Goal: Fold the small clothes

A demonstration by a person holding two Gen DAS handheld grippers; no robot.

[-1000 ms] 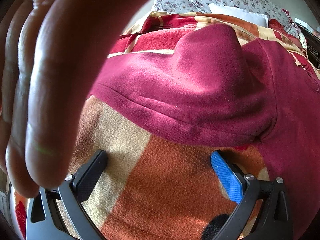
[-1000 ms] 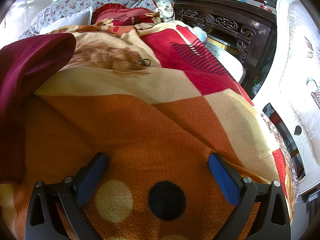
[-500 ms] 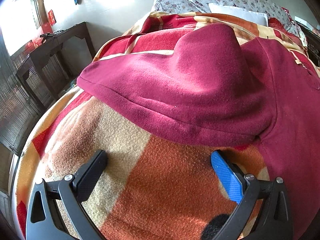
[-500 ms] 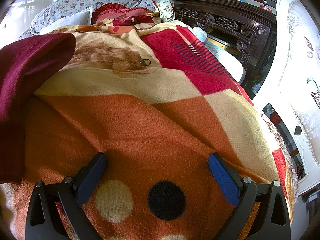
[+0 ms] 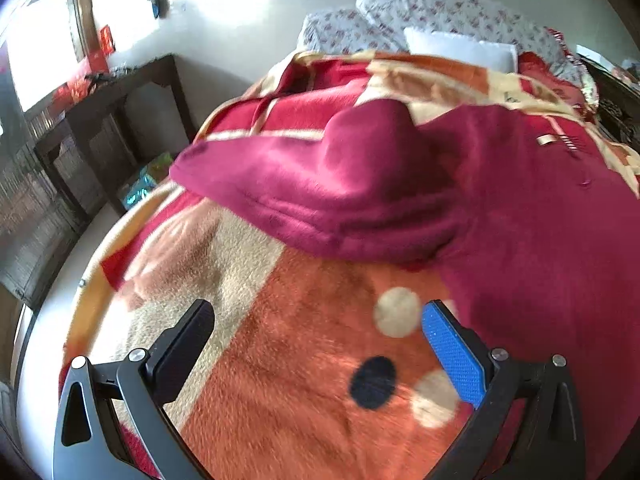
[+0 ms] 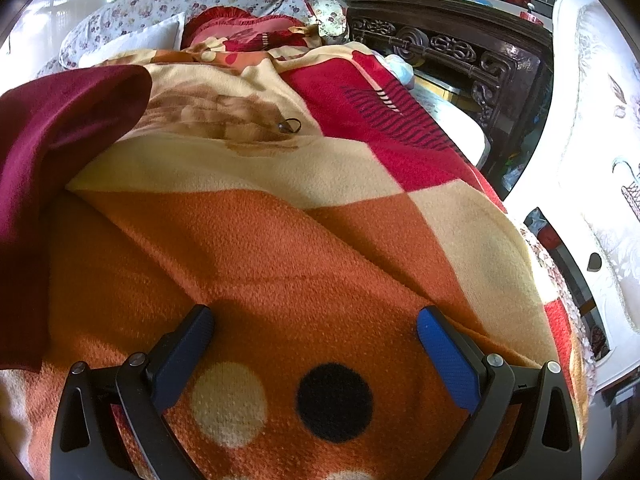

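A dark red fleece garment (image 5: 460,200) lies spread on the patterned blanket (image 5: 304,352), one sleeve stretched out to the left with a raised hump. My left gripper (image 5: 316,332) is open and empty, over the blanket just in front of the garment's lower edge. In the right wrist view the garment's other side (image 6: 52,152) lies at the far left. My right gripper (image 6: 314,338) is open and empty above the orange blanket (image 6: 320,240), to the right of the garment.
Floral pillows (image 5: 440,16) and a white pillow (image 6: 136,40) lie at the bed's head. A dark wooden table (image 5: 104,120) stands left of the bed, a carved dark cabinet (image 6: 460,52) and white furniture (image 6: 600,160) to its right. A small ring (image 6: 290,125) lies on the blanket.
The hand that covered the left wrist view is gone. The left gripper has pulled back and lifted, so more blanket shows before the garment. The right gripper has stayed still.
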